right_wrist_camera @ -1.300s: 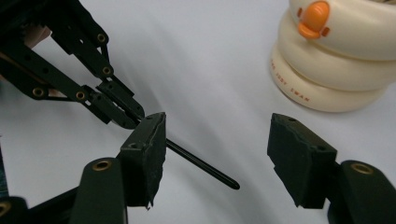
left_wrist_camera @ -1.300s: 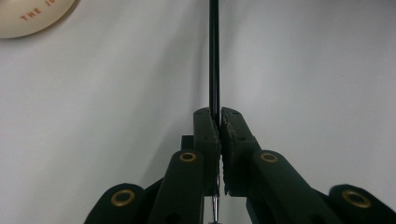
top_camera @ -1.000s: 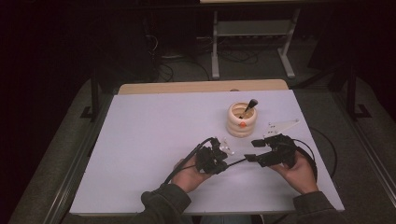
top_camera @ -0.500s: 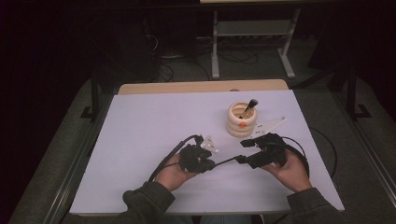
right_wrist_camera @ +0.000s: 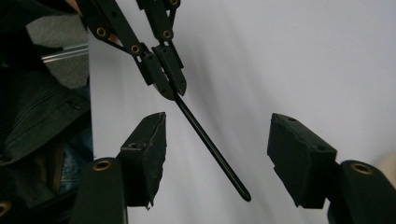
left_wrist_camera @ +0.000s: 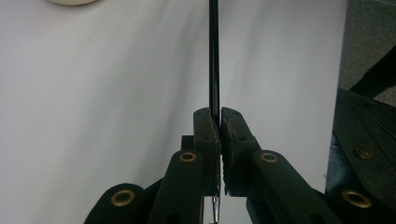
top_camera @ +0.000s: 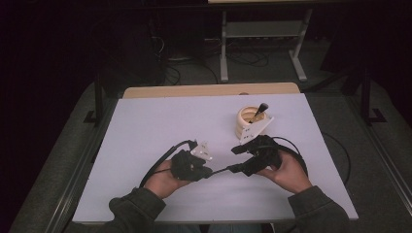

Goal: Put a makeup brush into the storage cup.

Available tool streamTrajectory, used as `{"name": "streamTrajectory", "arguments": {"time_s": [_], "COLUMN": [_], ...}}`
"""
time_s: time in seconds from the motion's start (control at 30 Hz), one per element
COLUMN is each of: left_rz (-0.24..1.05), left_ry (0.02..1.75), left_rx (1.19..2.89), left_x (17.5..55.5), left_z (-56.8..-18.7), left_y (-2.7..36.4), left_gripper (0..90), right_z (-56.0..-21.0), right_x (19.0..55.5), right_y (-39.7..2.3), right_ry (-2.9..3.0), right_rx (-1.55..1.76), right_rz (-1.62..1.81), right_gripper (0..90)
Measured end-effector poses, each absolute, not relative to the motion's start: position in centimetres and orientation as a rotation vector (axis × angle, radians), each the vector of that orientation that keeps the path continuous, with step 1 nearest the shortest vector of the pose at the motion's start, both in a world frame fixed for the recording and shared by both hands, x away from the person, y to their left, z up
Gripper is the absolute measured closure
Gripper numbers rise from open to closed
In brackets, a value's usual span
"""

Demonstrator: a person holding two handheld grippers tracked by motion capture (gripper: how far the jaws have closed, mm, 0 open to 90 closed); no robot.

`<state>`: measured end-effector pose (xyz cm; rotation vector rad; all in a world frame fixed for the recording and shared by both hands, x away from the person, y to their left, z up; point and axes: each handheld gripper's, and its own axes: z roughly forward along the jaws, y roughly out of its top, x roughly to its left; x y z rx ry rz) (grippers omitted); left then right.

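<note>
We wear dark olive jacket sleeves (top_camera: 136, 208) and carry two matte black, brass-riveted grippers trailing black cables (top_camera: 160, 162).

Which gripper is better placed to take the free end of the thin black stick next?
Right. The left gripper is shut on the thin black stick, whose free end lies between the open right gripper jaws.
</note>
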<state>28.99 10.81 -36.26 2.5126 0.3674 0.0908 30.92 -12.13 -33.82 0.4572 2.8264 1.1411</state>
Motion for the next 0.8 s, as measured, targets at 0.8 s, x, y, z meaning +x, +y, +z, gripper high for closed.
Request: {"name": "streamTrajectory", "arguments": {"time_s": [0.8], "left_rz": [0.036], "left_ry": [0.185], "left_rx": [2.501], "left_x": [28.1], "left_z": [-35.0], "left_y": [11.4], "left_gripper": [86.0], "right_z": [-35.7], "right_x": [31.1], "right_y": [-8.1], "right_ry": [3.094], "right_rx": [0.164], "right_rz": [1.013], "right_gripper": [67.3]}}
